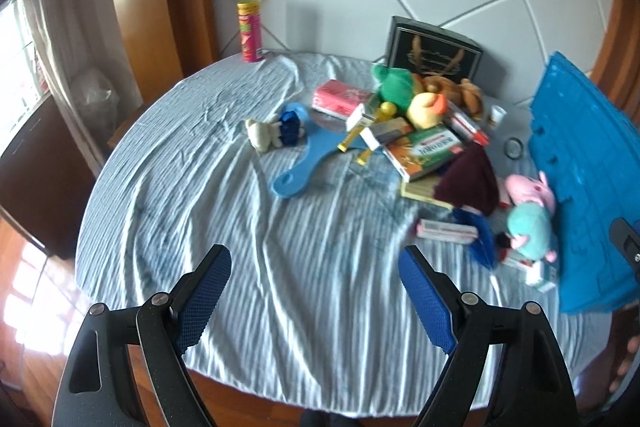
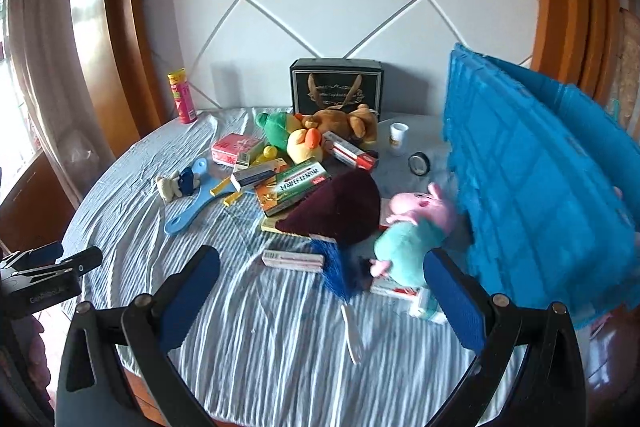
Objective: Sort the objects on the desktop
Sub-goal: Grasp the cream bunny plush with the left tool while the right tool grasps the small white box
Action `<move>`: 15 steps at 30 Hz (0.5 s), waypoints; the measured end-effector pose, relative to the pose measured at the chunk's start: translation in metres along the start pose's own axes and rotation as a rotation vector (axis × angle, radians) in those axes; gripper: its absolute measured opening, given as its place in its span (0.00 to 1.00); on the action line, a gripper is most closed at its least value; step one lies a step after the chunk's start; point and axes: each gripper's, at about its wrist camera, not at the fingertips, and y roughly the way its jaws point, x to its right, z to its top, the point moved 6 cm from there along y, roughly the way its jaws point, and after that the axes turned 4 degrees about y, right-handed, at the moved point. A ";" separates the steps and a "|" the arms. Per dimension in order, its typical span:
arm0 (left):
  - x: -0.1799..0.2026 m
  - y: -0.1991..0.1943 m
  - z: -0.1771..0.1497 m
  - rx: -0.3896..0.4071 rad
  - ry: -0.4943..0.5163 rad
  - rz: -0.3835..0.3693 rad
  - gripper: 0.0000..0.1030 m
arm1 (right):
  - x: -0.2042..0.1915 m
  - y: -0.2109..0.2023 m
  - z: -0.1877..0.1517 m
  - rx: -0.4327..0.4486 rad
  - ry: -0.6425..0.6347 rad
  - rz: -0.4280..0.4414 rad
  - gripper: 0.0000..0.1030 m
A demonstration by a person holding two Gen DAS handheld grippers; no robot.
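A pile of objects lies on the round table's striped blue cloth (image 1: 240,211): a pink pig plush (image 2: 416,227) in a teal shirt, a maroon cloth (image 2: 340,207), a green and orange box (image 2: 292,187), a brown plush (image 2: 344,123), a green plush (image 2: 274,127), a pink box (image 2: 234,147), a blue paddle (image 2: 192,211) and a small bear plush (image 2: 176,185). A blue crate (image 2: 536,187) is tilted over the table's right side. My left gripper (image 1: 316,291) is open and empty above the near cloth. My right gripper (image 2: 324,291) is open and empty, near the pig plush (image 1: 528,215).
A black gift box (image 2: 336,87) stands at the back against the white panelled wall. A red chip can (image 1: 250,31) stands at the back left. A white cup (image 2: 398,139) and a tape roll (image 2: 419,163) lie near the crate. A blue brush (image 2: 336,271) lies near the front.
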 end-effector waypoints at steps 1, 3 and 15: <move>0.000 0.005 0.005 -0.002 -0.002 0.006 0.84 | 0.001 0.010 0.005 -0.005 0.000 0.009 1.00; 0.004 0.020 0.018 -0.007 -0.009 0.024 0.84 | 0.002 0.028 0.016 -0.017 -0.008 0.022 1.00; -0.011 0.102 0.054 -0.101 -0.033 0.113 0.84 | 0.030 0.130 0.049 -0.108 0.000 0.046 1.00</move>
